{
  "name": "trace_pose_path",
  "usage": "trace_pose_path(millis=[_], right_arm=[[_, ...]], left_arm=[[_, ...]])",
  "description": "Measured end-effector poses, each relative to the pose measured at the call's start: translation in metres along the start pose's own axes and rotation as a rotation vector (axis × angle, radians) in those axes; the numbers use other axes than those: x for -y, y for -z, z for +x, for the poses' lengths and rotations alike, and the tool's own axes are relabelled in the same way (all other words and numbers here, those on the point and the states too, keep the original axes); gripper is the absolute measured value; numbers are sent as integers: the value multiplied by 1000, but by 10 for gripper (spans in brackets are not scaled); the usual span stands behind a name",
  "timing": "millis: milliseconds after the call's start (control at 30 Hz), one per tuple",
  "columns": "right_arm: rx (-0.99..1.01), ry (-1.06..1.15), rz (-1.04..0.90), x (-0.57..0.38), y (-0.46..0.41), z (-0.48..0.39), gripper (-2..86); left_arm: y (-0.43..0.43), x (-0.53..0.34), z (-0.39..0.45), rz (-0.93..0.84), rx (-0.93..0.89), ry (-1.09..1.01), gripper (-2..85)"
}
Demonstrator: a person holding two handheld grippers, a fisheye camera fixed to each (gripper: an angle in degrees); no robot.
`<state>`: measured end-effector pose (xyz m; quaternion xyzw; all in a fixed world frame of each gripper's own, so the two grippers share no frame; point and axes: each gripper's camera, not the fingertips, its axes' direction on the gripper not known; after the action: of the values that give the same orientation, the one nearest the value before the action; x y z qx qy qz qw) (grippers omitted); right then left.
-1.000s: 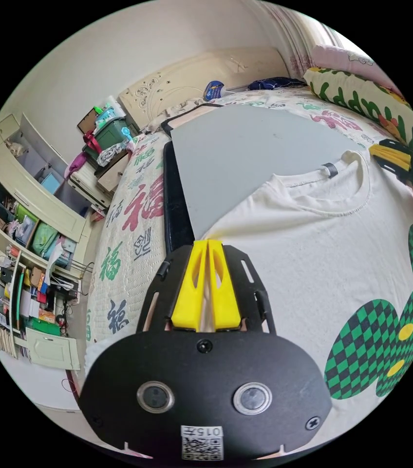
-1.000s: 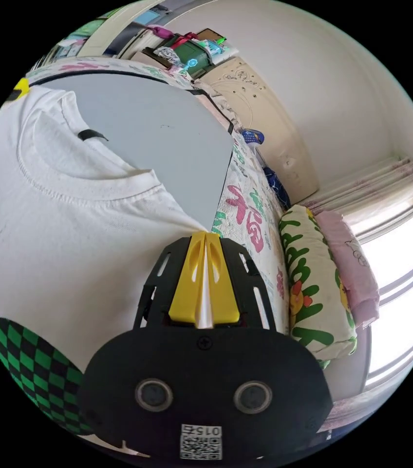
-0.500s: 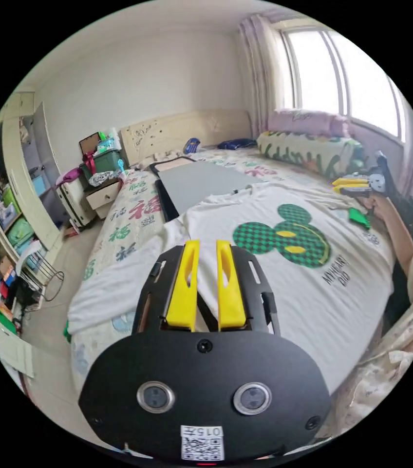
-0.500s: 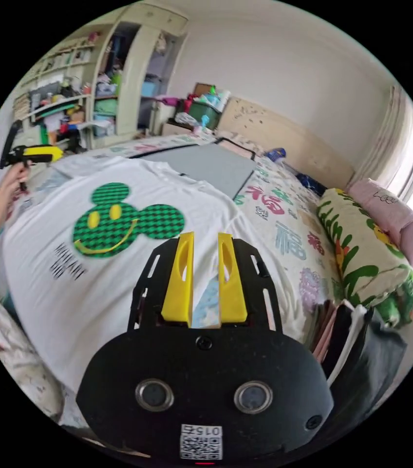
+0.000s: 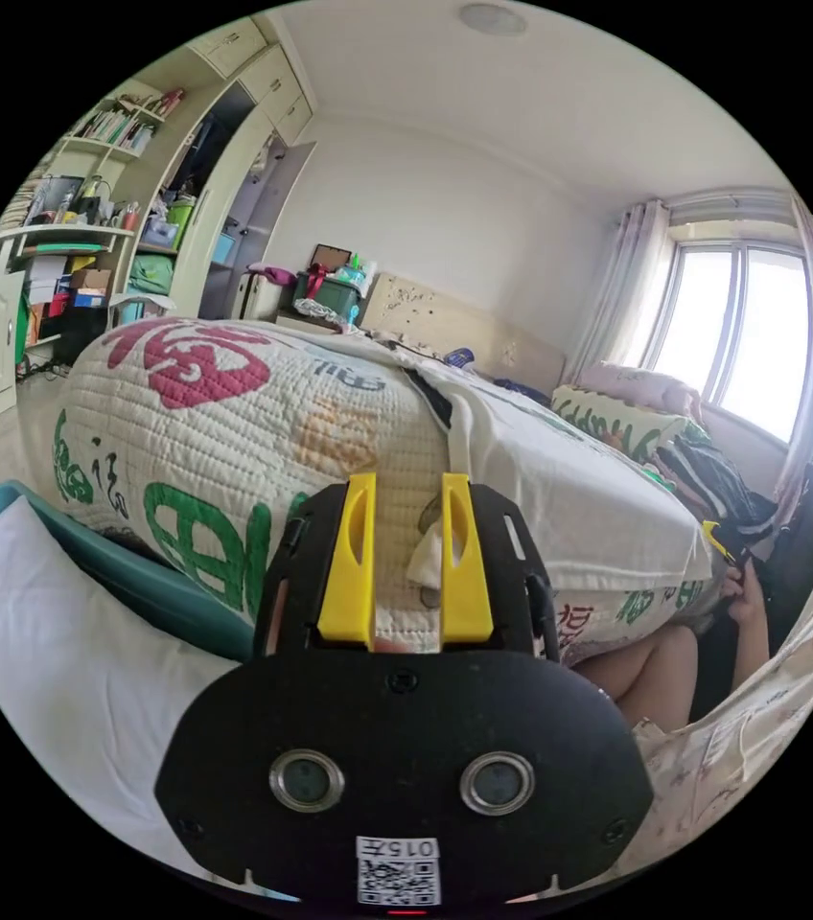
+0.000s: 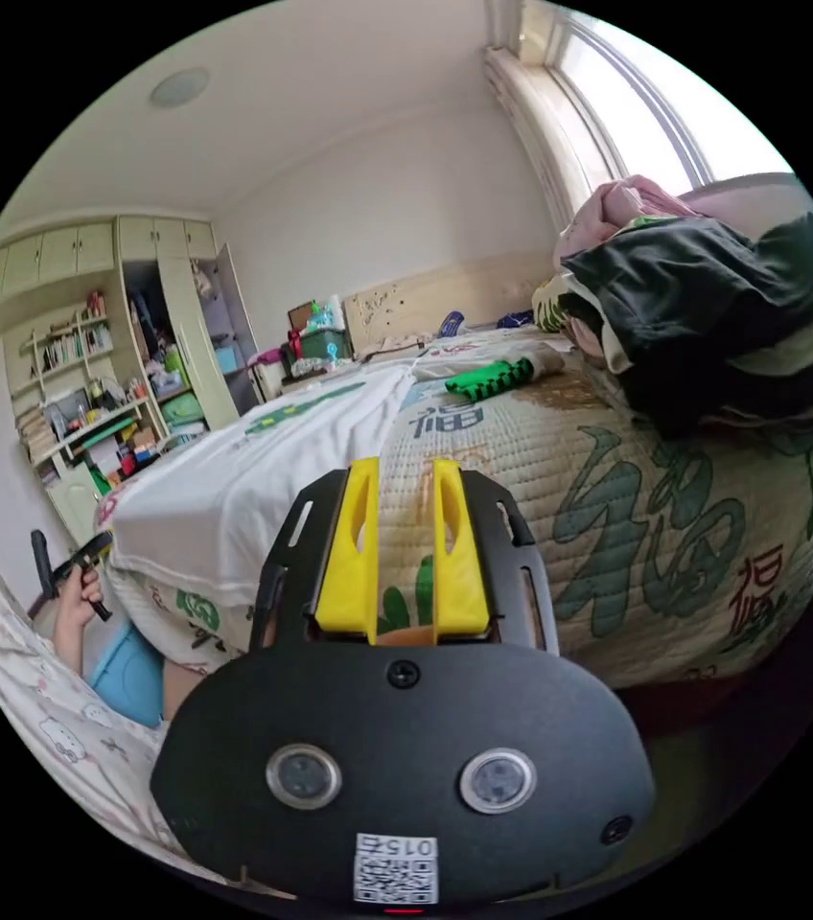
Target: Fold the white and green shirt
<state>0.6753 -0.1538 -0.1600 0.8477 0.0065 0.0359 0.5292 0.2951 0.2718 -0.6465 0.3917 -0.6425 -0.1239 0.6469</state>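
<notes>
Both sets of tongs are down low at the near edge of the bed (image 5: 234,422), and neither is on the garment. The left tongs (image 5: 406,498) have their yellow jaws spread apart, nothing between them, pointing at the quilted bedspread just below the mattress edge. The right tongs (image 6: 404,489) are spread too and empty, aimed at the side of the bed further along. The white and green shirt (image 5: 560,479) lies flat on top of the bed, its hem hanging slightly over the near edge; from the right gripper view it shows as a white sheet (image 6: 243,470) with a sliver of the green print, running away toward the headboard. The person's hand (image 6: 76,599) can be seen gripping the handle of the other tool low beside the bed. A heap of dark and striped clothes (image 6: 723,307) sits on the bed near the window side, well apart from the shirt. My read: the shirt is spread out and no fold is made, so this is the gap before the first one. Next, each set of tongs needs to come up to the shirt and close on an edge or corner, both layers caught, before anything is carried over.
</notes>
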Motion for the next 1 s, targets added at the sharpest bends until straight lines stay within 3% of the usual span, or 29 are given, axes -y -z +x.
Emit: trace_pose_path(millis=[267,433,767,1000], right_arm=[[58,131,-124,4,12,-34,105],[22,211,-168,-4,-2,-65,24],[-43,159,-214,3,-2,-73,-6],[-59,182,-169,-16,-20,-111,16]], left_arm=[[6,-14,-46,-20,-90,17,85],[-6,-36,-65,-65,-177,-48,7],[-21,-80,-66,-75,115,-108,-7],[-37,-122,-61,-62,130,-108,-8]])
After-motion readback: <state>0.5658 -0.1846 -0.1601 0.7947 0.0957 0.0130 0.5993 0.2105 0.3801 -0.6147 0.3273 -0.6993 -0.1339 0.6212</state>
